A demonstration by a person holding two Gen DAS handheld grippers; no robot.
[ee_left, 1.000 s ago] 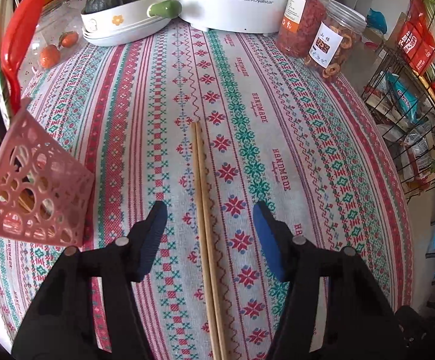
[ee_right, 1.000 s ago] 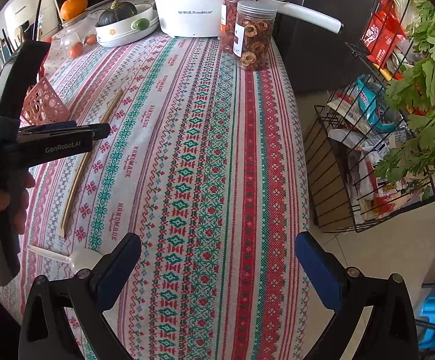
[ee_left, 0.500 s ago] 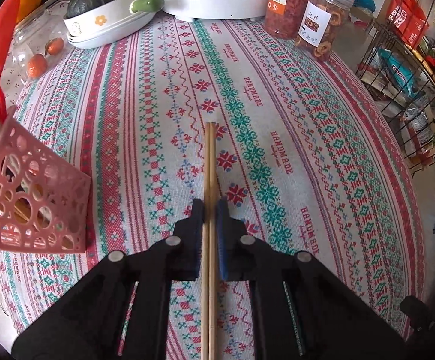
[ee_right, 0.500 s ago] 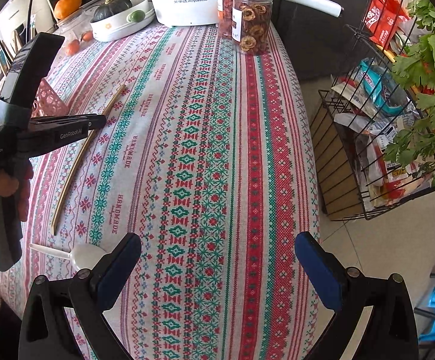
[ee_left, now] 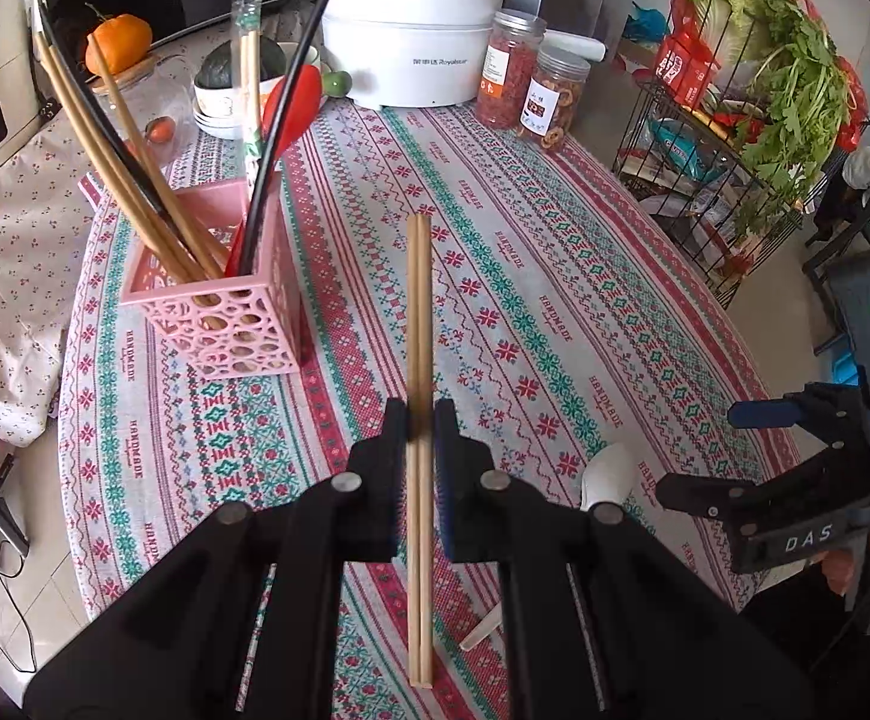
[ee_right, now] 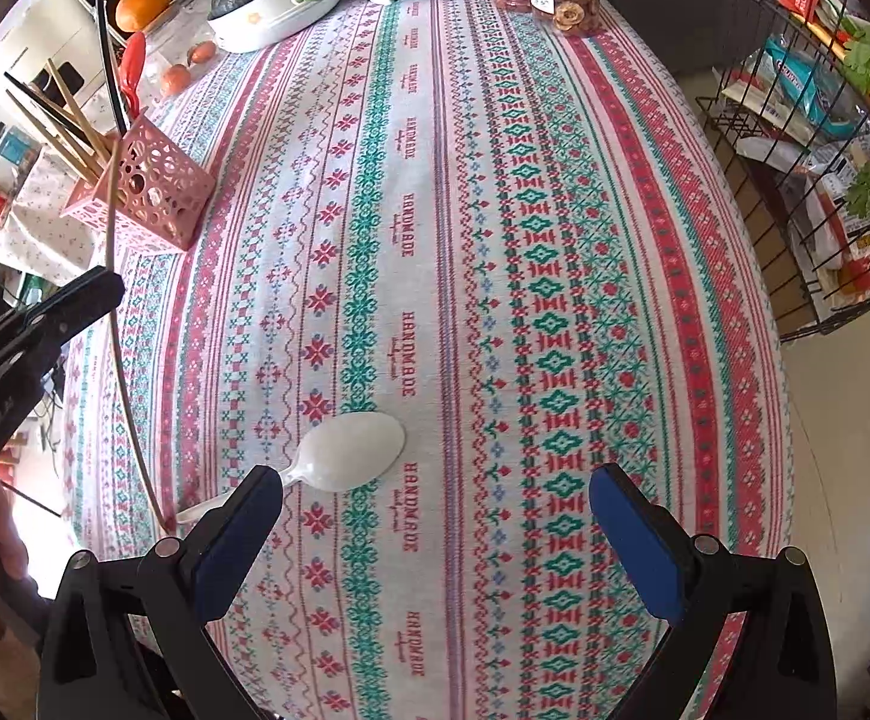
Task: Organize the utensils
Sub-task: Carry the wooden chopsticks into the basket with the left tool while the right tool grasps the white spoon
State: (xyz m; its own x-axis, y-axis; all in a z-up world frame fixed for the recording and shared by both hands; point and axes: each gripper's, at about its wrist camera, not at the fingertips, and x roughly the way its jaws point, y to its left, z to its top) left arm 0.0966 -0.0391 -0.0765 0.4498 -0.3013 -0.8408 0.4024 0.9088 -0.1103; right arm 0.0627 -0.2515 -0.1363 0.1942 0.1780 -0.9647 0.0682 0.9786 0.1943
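Left gripper (ee_left: 420,420): clamped on chopstick pair (ee_left: 419,324), lifted above tablecloth. Right gripper (ee_right: 435,516): jaws spread, white spoon (ee_right: 354,450) just ahead.

"Royalstar" on white cooker (ee_left: 417,54); "HANDMADE" on tablecloth (ee_right: 409,144); "DAS" on right gripper (ee_left: 807,537).

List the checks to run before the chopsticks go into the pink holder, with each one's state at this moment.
1. Left hand-held gripper shut on chopsticks: ok.
2. Both sticks side by side, parallel: ok.
3. Chopsticks off the tablecloth: ok.
4. Pink holder upright: ok.
5. Free space inside, among utensils already there: cannot tell.
6. Right hand-held gripper open, holding nothing, above white spoon: ok.
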